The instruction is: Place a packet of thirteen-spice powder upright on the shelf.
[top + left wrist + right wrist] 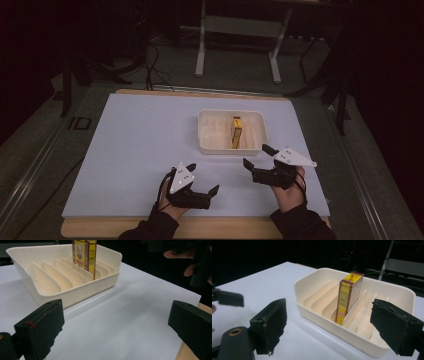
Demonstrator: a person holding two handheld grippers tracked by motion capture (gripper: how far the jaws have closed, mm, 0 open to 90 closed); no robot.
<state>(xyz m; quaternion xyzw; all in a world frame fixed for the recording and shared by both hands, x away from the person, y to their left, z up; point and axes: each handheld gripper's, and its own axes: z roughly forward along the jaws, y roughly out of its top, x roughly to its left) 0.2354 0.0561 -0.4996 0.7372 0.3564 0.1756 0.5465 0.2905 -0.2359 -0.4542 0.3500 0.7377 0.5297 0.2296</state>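
We see a yellow and dark red box [237, 132] standing upright on its edge in a cream tray [206, 131], slotted between two of the tray's thin dividers, right of the middle. In the right gripper view the box [349, 297] rises well above the tray's rim [319, 309], and the other slots look bare. The tray sits on the pale blue mat [135, 150] that covers the desk [100, 227], toward its right half and far side.

Just near of the tray, the right claw [256, 156] is released, its jaws spread wide with nothing between them, pointing toward the tray's near wall. The left claw [202, 178] rests farther toward the near edge of the mat, also released and holding nothing, well apart from the tray. Beyond the desk we make out a white metal frame [240, 30] on the dark floor.
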